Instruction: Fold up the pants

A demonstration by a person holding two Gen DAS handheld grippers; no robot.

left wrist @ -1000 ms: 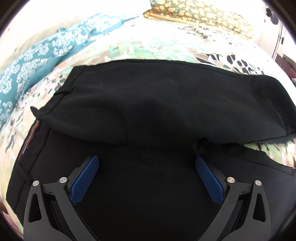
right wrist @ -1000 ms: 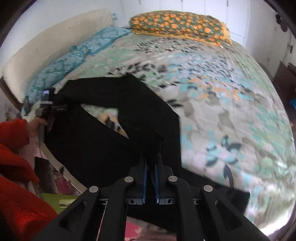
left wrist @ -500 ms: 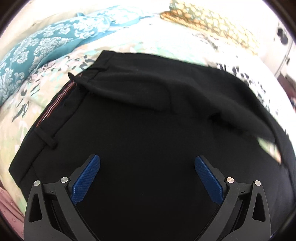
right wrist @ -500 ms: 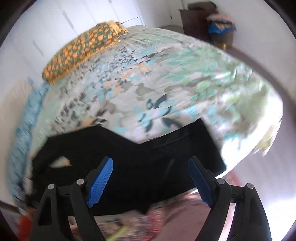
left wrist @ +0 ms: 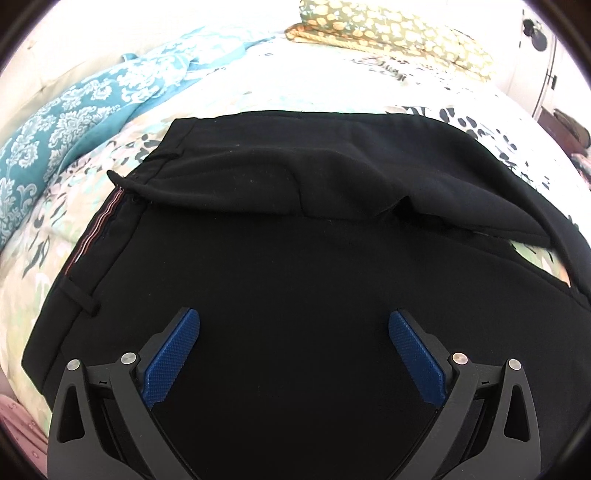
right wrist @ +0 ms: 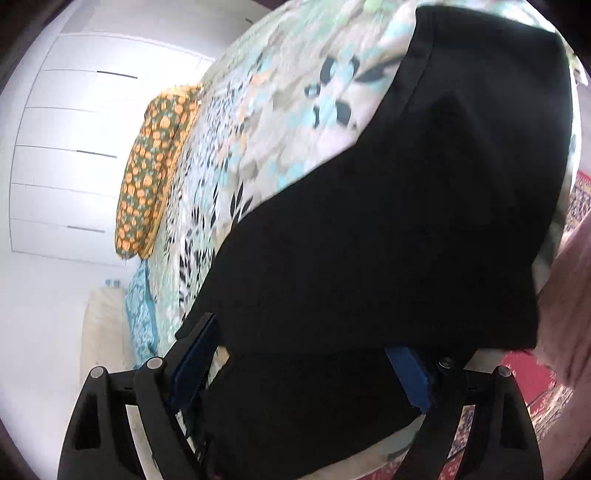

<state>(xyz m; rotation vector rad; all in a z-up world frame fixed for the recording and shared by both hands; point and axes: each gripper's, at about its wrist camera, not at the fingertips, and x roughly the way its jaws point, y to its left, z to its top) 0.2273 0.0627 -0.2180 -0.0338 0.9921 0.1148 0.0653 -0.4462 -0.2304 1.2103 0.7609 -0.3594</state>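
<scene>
Black pants [left wrist: 295, 251] lie on a floral bedspread [left wrist: 332, 85], with the far part folded toward me over the near part. The waistband with its striped lining [left wrist: 94, 236] is at the left. My left gripper [left wrist: 293, 332] is open and empty, just above the near part of the pants. In the right wrist view the pants [right wrist: 406, 221] stretch away along the bed edge. My right gripper [right wrist: 299, 347] is open, its blue pads [right wrist: 406, 373] on either side of the black cloth, which lies between the fingers and partly covers them.
A teal patterned pillow [left wrist: 66, 122] lies at the far left and an orange-flowered pillow [left wrist: 399, 33] at the head of the bed; the latter also shows in the right wrist view [right wrist: 155, 166]. A white wardrobe [right wrist: 66, 147] stands behind. A red rug [right wrist: 524, 376] covers the floor beside the bed.
My right gripper let go of the pants, opened, then swung and rolled low over the cloth at the bed edge. My left gripper stayed open, shifting slightly.
</scene>
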